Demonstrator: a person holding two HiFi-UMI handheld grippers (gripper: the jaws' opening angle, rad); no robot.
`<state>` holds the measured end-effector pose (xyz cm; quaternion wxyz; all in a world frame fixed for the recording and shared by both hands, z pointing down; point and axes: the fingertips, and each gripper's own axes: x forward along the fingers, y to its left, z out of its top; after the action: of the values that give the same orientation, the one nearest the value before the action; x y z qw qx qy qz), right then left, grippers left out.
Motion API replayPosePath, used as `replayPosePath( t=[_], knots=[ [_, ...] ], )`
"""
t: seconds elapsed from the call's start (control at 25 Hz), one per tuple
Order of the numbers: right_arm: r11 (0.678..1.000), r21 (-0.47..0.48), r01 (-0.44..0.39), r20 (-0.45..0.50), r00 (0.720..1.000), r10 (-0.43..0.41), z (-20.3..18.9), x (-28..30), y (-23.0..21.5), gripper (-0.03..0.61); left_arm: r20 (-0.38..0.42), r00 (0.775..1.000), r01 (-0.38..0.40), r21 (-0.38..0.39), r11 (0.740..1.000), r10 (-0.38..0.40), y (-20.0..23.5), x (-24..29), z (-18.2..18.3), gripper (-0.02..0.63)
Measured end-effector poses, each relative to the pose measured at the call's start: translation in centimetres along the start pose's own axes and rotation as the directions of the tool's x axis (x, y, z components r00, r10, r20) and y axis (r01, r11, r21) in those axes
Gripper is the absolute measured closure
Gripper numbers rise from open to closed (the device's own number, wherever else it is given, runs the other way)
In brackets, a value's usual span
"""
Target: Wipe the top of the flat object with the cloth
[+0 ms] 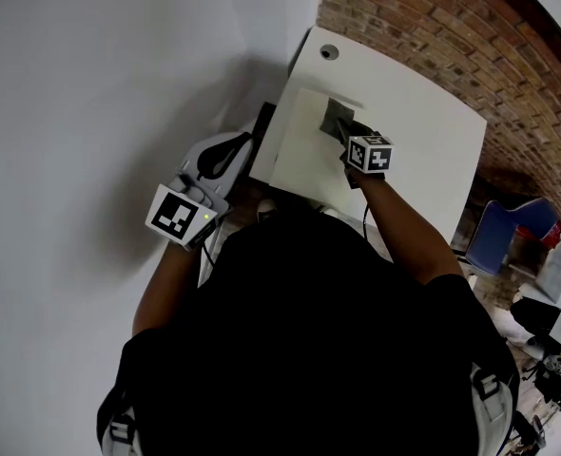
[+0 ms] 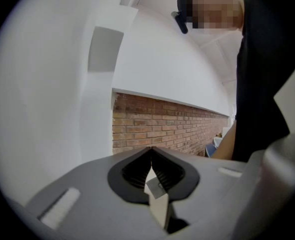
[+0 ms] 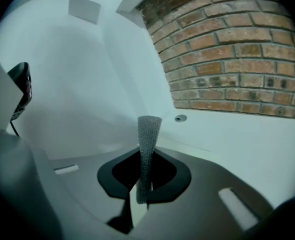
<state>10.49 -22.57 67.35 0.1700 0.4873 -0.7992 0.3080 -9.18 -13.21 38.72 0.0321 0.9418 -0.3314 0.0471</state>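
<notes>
At far left, the grey left gripper with a square-marker cube [image 1: 238,145] hangs off the near left edge of the table, away from the work. It seems parked there as the spare hand. In its own view its two jaws are pressed together at the tips with nothing between them [image 2: 151,150], pointing at a bare white wall and a band of brick. To its right, the pale cream flat rectangular object [image 1: 295,164] lies on the white table top [image 1: 423,122], squared to the near left edge so its whole top is open to a wipe. On the far part of that object sits the small dark grey mesh cloth [image 1: 336,117]. The right gripper [image 1: 347,133] reaches in from the near side and pinches it. In the right gripper view the jaws are clamped on a narrow upright fold of the cloth [image 3: 148,144], a grip that probably lets the cloth drag flat across the surface. It is unclear how much cloth touches the object, because the gripper covers it. A small round hole [image 1: 329,52] marks the table's far corner. A red brick wall [image 1: 433,27] runs behind, and a blue chair [image 1: 509,231] is cut off at right. The person's dark torso hides the table's near edge.
</notes>
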Motion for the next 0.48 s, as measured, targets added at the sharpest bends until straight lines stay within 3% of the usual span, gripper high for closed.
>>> replayPosePath(
  t=[0.24,0.48],
  knots=[
    [0.994,-0.016,-0.112,-0.065,0.992,0.111,-1.6,2.3,6.3,0.568,-0.018,1.000,-0.004,-0.001,1.000,0.004,-0.1,-0.9,-0.2,0.612],
    [0.990,0.018,-0.139,-0.105,0.985,0.141,-2.8,4.1,8.6,0.568,-0.031,0.999,-0.020,0.000,1.000,0.020,0.6,-2.0,0.1,0.612]
  ],
)
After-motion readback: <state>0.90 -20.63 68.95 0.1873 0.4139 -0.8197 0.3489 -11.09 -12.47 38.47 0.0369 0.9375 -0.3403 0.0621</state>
